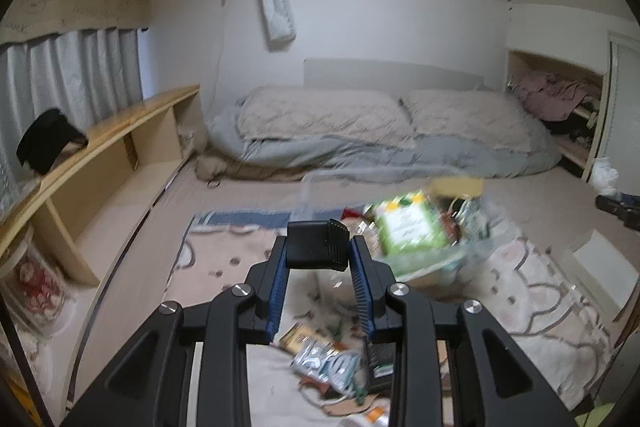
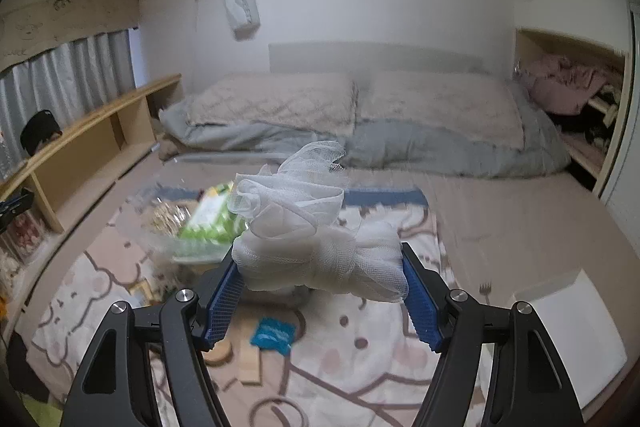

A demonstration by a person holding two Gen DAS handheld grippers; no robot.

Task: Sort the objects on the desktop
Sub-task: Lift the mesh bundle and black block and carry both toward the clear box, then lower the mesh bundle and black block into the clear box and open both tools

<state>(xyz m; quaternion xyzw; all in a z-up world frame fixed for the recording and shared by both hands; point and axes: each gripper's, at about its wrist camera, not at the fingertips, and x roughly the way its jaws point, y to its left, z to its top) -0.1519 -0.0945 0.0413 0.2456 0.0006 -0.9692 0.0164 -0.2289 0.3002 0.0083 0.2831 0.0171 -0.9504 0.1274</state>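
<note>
My left gripper is shut on a small black plastic box and holds it up above the rug. My right gripper is shut on a bundle of white mesh netting that sticks up past the fingertips. A clear plastic bin with a green-and-white packet and other items sits on the rug, ahead and right of the left gripper; it shows ahead and left of the right gripper, blurred. Loose items lie on the rug below: a silver-blue packet, a blue packet, wooden pieces.
A patterned rug covers the floor. A low bed with grey and beige bedding is at the back. A long wooden shelf runs along the left wall under curtains. A white flat box lies on the right.
</note>
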